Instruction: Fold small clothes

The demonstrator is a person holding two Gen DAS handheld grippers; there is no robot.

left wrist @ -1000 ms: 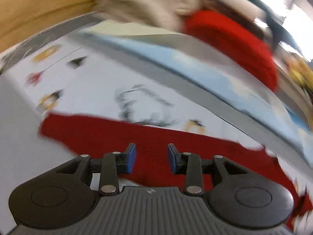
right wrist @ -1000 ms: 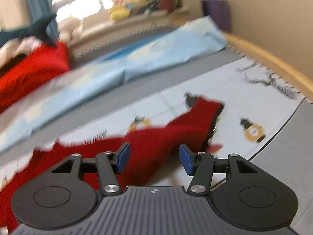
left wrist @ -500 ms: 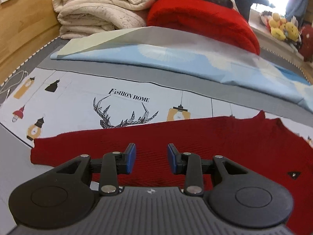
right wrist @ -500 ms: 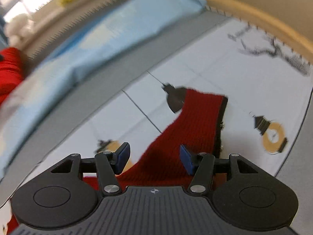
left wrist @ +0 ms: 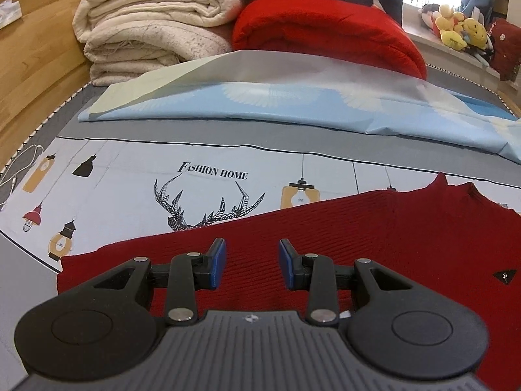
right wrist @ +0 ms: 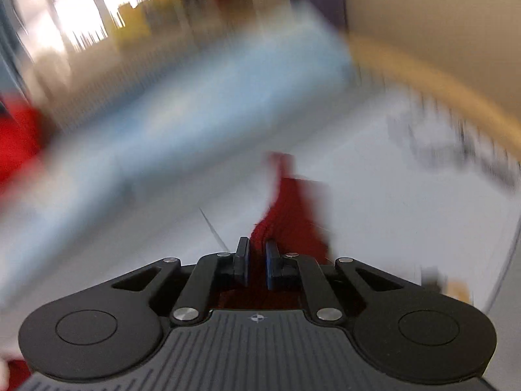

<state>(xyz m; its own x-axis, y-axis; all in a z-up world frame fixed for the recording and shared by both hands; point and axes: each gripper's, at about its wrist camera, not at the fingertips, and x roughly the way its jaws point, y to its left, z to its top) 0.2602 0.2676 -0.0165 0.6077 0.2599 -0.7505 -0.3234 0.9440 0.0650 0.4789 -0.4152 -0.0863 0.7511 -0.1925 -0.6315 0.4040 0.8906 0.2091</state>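
Pinching a bunched strip of the red sweater [right wrist: 286, 215] between its blue pads, the right hand-held gripper [right wrist: 257, 262] has its jaws pressed nearly together, with the knit rising from between them toward the bedsheet beyond. The left hand-held gripper [left wrist: 251, 262] hangs partly spread above the same garment, nothing between its pads, and whether they touch the fabric cannot be told. In the left wrist view the red sweater [left wrist: 374, 238] lies flat across the printed bedsheet [left wrist: 146, 169], one sleeve reaching to the left and its collar toward the far right, a small dark badge near the right edge. Bare sheet stretches beyond the garment up to a folded pale-blue cover [left wrist: 293, 104]; behind that sit stacked cream blankets [left wrist: 153, 32] and a red blanket [left wrist: 325, 29]. A wooden bed frame [left wrist: 35, 65] borders the left side, and soft toys [left wrist: 456, 29] line a sill at the far right. The right wrist view is heavily blurred, showing only the pinched cloth, pale sheet and a blue smear.
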